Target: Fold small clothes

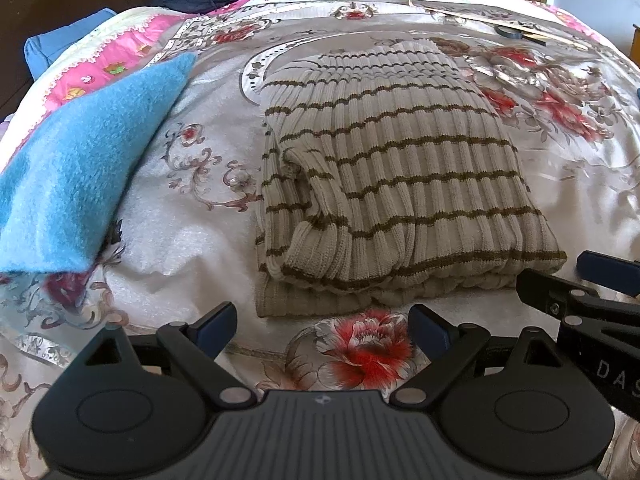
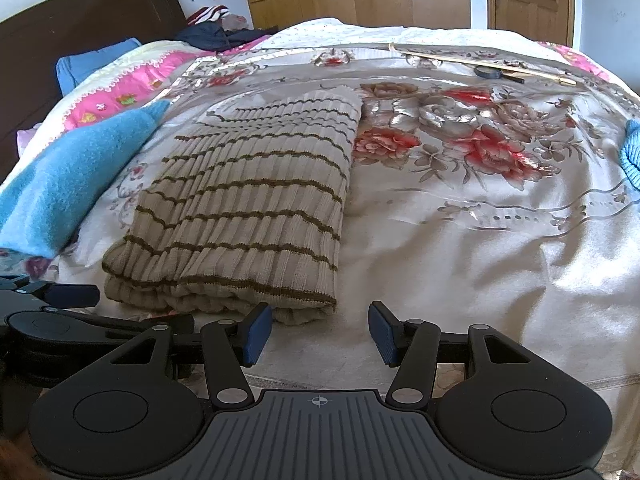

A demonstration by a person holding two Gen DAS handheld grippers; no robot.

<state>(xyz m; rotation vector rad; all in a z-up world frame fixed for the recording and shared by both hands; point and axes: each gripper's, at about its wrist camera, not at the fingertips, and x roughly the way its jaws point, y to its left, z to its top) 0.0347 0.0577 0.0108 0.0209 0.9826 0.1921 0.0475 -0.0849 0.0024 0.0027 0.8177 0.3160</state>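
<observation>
Now the striped beige sweater lies folded into a thick rectangle on the bed, flat on the floral cover, its folded end toward the near edge. Both claws hover just short of that near end, touching nothing. The left claw is spread wide and holds nothing, its blue pads apart over a red flower printed on the cover. The right claw is likewise released and holding nothing, sitting off the sweater's near right corner. A fuzzy blue garment lies toward the bed's left edge, near the sweater but apart from it. Near the far edge rest a thin wooden stick and a roll of dark tape beside it.
</observation>
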